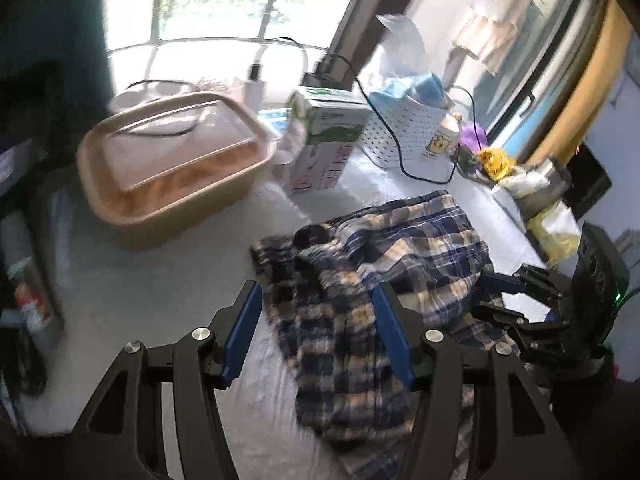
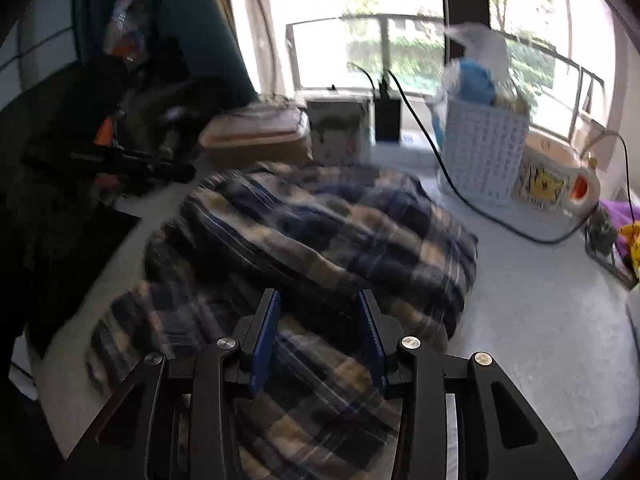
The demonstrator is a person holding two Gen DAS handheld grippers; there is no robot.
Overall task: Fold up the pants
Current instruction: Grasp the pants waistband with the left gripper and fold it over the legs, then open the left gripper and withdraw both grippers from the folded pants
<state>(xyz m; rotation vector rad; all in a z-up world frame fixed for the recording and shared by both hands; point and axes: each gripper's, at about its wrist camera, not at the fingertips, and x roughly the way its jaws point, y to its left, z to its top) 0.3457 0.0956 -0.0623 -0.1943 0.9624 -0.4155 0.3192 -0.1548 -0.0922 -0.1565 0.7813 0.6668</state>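
- Left gripper [image 1: 318,330]: we hover it over the pants [image 1: 372,264], jaws apart, nothing held, likely lining up a grab.
- Pants lie bunched mid-table [image 1: 160,292], near the tub [image 1: 172,168].
- Right gripper [image 2: 319,340]: jaws wide, empty, above the cloth; blur hides waistband and legs.

Daylight enters from the large far window [image 1: 208,8], blown out to white glare in both views. Far items, such as the tan lidded plastic box [image 1: 176,160], show motion smear. Left side dim, near black. Strong fisheye bending and dark vignette at edges. Blue-and-cream plaid pants [image 2: 320,232] blurred in right wrist view.
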